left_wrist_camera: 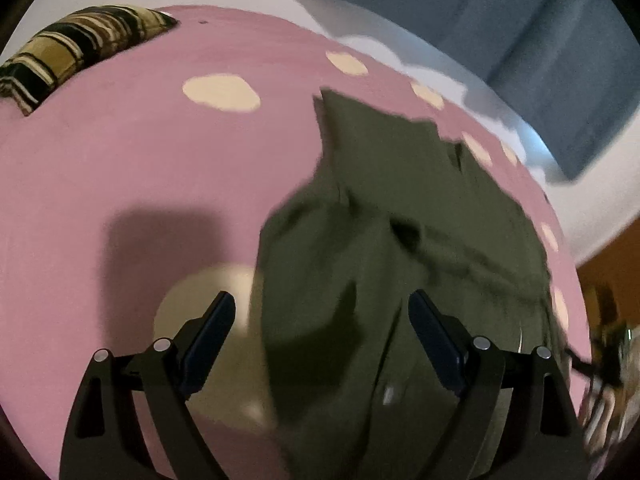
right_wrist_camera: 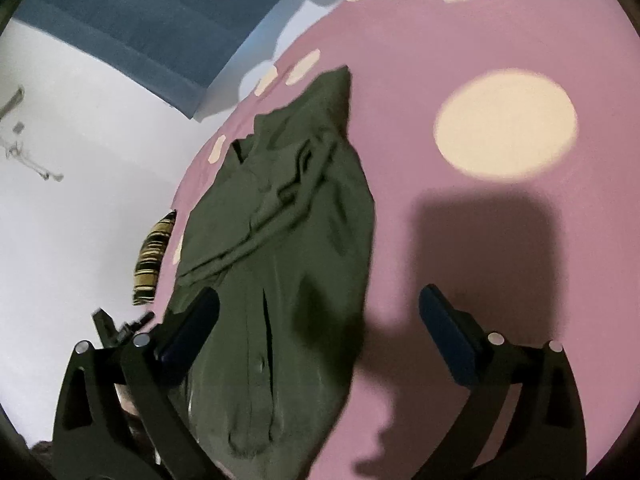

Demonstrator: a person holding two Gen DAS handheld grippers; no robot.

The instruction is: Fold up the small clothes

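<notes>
1. Garment first: a crumpled olive-green cloth garment (left_wrist_camera: 400, 248) lies on a pink fabric surface with cream oval spots (left_wrist_camera: 140, 168); whether that surface is a table cover or a bed cover cannot be told.
2. Its long axis runs away from both cameras, from a broad end near the claws to a narrower pointed end far off.
3. In the right wrist view the olive-green garment (right_wrist_camera: 280, 240) shows bunched ridges across its middle, a dark lengthwise slit lower down and a rounded, stitched end nearest the lens.
4. In the left wrist view it looks blurred, with deep folds and a small pale mark near the bottom.
5. The left claw (left_wrist_camera: 322, 312) is spread wide above the cloth, pinching nothing; its right finger overlaps the garment, its left sits over a cream spot.
6. The right claw (right_wrist_camera: 320, 306) is also spread, gripping nothing; its left finger overlaps the garment's edge, its right is over pink fabric.
7. A black-and-yellow striped folded cloth (left_wrist_camera: 76, 48) lies well apart at the far edge.
</notes>
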